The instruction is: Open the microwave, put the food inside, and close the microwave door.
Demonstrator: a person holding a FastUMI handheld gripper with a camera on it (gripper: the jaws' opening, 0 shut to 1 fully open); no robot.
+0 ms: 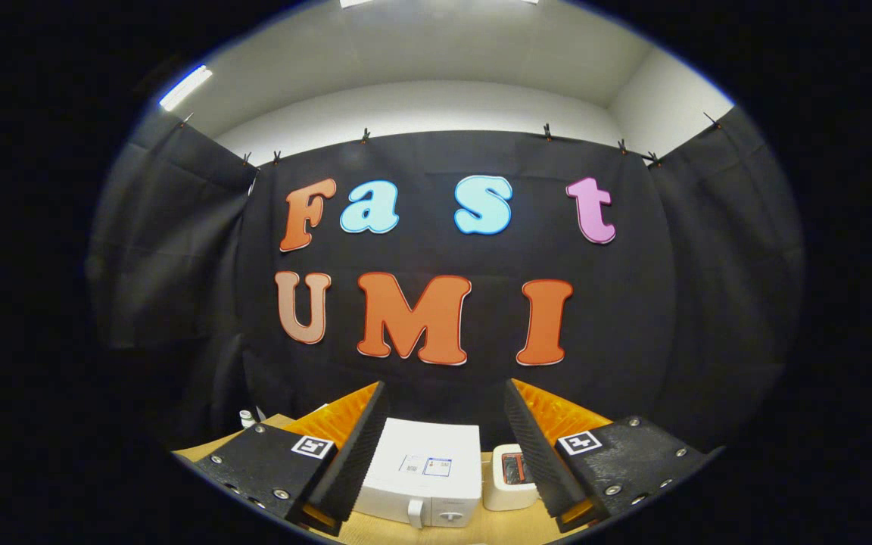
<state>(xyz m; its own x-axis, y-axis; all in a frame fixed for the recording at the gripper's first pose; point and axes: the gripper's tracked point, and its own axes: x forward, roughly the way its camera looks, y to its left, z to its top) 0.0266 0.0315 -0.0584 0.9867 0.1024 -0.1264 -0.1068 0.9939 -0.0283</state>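
In the gripper view, the hand-held gripper (pixel 445 435) hangs spread wide and empty above the table (pixel 201 448). The white microwave (pixel 422 473), door closed, sits between its fingers, with a small white container (pixel 509 478) just beside it.

The gripper (pixel 445 424) hangs with its fingers spread wide apart, holding nothing, in the lower middle of the frame. Between and beyond them a white microwave (pixel 422 473) sits on a wooden table (pixel 375 530), its door closed and its handle facing the camera. Just right of it stands a small white toaster-like appliance (pixel 510 478), and a small white bottle (pixel 247 418) stands at lower left by the black cloth wall (pixel 633 318).
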